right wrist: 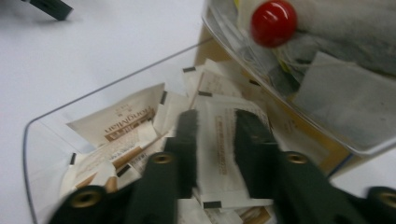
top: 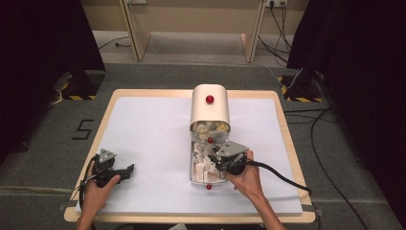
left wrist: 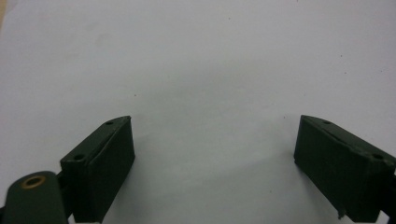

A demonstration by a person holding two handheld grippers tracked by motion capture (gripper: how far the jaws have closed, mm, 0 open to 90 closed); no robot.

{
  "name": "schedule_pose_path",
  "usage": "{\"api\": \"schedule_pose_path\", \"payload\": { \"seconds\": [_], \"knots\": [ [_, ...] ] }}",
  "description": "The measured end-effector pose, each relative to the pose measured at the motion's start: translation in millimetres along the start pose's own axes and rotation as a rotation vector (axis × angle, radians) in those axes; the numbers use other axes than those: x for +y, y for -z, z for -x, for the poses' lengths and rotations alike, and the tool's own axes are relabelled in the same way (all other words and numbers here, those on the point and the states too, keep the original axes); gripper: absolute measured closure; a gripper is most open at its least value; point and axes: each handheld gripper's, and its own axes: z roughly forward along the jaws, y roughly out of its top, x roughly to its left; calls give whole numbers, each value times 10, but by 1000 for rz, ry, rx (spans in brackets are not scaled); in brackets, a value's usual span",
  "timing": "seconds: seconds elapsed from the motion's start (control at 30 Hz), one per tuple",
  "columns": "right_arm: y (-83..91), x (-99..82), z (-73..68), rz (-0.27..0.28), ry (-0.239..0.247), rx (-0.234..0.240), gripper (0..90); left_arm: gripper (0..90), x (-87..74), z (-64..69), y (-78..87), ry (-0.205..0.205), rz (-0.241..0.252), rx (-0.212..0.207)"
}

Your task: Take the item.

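Note:
A clear plastic tray (top: 193,178) full of white paper sachets stands in front of a cream rounded box (top: 209,115) with a red knob (top: 209,99) on top. My right gripper (top: 214,162) reaches into the tray from the right. In the right gripper view its jaws (right wrist: 215,116) stand partly open over the heap, with one white sachet (right wrist: 218,154) lying flat between them; I see no pad pressing on it. My left gripper (top: 125,171) rests at the front left of the table, and its jaws (left wrist: 212,126) are wide open over bare white sheet.
A white sheet (top: 153,129) covers the wooden table (top: 287,143). A second clear container with a red knob (right wrist: 273,22) holds more sachets just behind the tray (right wrist: 116,86). Small red knobs mark the tray's front (top: 209,187) and back (top: 209,140). Cables run off to the right.

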Motion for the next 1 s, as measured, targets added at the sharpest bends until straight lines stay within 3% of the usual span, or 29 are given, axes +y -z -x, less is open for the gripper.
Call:
{"api": "schedule_pose_path", "payload": {
  "seconds": [0.3,0.37,0.43,0.7,1.0],
  "knots": [
    [-71,-54,-19,-90,53,-30,523,114,0,1,0,0,0,0],
    [-70,-55,-8,-90,65,-31,619,114,0,0,0,0,0,0],
    [-72,-57,-6,-90,67,-32,644,114,0,0,0,0,0,0],
    [-43,-103,51,-61,65,-27,891,114,0,0,0,0,0,0],
    [1,-70,39,-24,73,-24,900,114,0,0,0,0,0,0]
  ]
}}
